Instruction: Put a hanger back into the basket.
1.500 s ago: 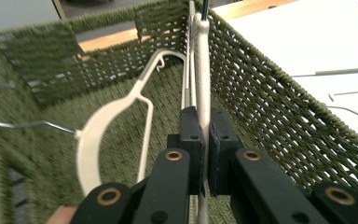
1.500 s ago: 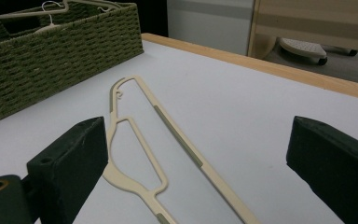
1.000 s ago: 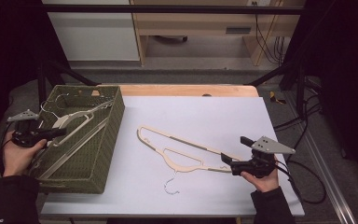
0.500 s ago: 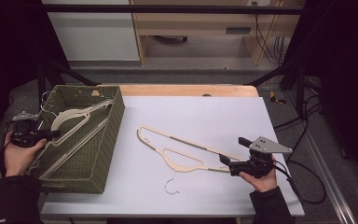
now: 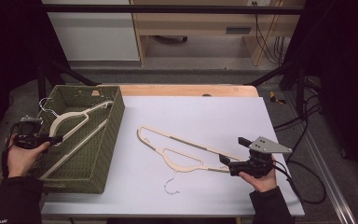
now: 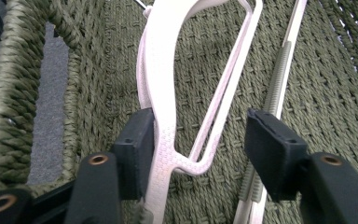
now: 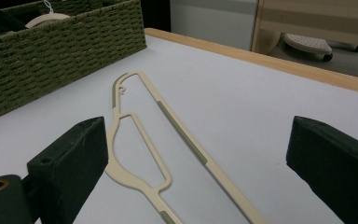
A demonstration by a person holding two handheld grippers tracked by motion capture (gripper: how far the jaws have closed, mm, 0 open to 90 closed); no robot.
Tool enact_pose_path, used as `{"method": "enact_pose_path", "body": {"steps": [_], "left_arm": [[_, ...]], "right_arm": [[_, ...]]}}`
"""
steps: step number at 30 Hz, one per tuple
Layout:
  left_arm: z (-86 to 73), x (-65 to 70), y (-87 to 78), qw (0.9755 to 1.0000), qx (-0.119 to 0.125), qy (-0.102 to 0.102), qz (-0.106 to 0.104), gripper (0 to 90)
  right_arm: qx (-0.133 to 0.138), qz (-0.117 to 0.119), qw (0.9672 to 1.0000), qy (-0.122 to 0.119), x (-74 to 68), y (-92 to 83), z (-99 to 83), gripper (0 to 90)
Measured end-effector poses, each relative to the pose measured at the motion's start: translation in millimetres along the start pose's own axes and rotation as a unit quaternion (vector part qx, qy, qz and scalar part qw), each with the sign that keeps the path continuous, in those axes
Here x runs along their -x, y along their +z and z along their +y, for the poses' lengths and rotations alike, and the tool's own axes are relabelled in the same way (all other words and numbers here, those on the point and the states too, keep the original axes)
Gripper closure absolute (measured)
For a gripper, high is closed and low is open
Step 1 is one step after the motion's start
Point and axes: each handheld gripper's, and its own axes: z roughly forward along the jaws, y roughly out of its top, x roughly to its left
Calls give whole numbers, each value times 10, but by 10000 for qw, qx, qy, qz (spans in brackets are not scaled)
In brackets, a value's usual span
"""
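Observation:
A pale white hanger [image 5: 72, 119] lies slanted inside the green woven basket [image 5: 114, 126] at the table's left. My left gripper [image 5: 56, 138] reaches over the basket's left rim. Its jaws have just been opening. In the left gripper view, the hanger's shoulder [image 6: 168, 93] stands between them, against the left pad [image 6: 137, 140] and apart from the right one, so my left gripper [image 6: 200, 140] is open. A cream hanger [image 5: 182, 149] lies flat on the white table [image 5: 205, 112]. My right gripper [image 5: 223, 161] stands open and wide at its near end, over the cream hanger [image 7: 135, 135].
The cream hanger's metal hook [image 5: 170, 184] points toward the front edge. A wooden strip [image 5: 186, 89] runs along the table's back edge. Cables [image 5: 303, 182] trail off at the right. The basket [image 7: 65, 51] is far left in the right gripper view.
The left jaws have parted from the pale hanger, which now rests in the basket. The right hand has kept still.

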Motion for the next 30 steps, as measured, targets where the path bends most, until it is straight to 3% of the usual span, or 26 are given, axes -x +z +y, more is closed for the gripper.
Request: {"method": "enact_pose_path", "body": {"steps": [5, 8, 11, 14, 15, 16, 19, 24, 30], "left_arm": [[14, 23, -89, 9996, 249, -93, -79, 393], [51, 98, -194, 9987, 497, 69, -120, 379], [98, 220, -300, 9966, 780, 151, -211, 343], [146, 409, -418, 9918, 1184, 261, -414, 303], [146, 409, -418, 9918, 1184, 261, -414, 292], [173, 558, -501, 9875, 1393, 393, -617, 281], [201, 752, -574, 9837, 1528, 575, -753, 265], [231, 1119, -664, 9718, 1921, 701, -1172, 215], [208, 1576, -664, 9621, 2107, 954, -1443, 175]], "right_arm": [[-5, -8, 10000, 12, -1, -7, 2, 60], [27, -14, 10000, -14, 5, -13, 4, 60], [43, -21, 10000, -13, 9, -21, 7, 60], [42, -28, 10000, 31, 3, -25, 9, 60], [42, -28, 10000, 31, 3, -25, 9, 60], [48, -22, 10000, 38, 5, -30, 11, 60], [60, -28, 10000, 35, 7, -33, 12, 59], [52, -18, 10000, 34, 10, -34, 13, 58], [59, -12, 10000, 42, 4, -33, 10, 57]]}}
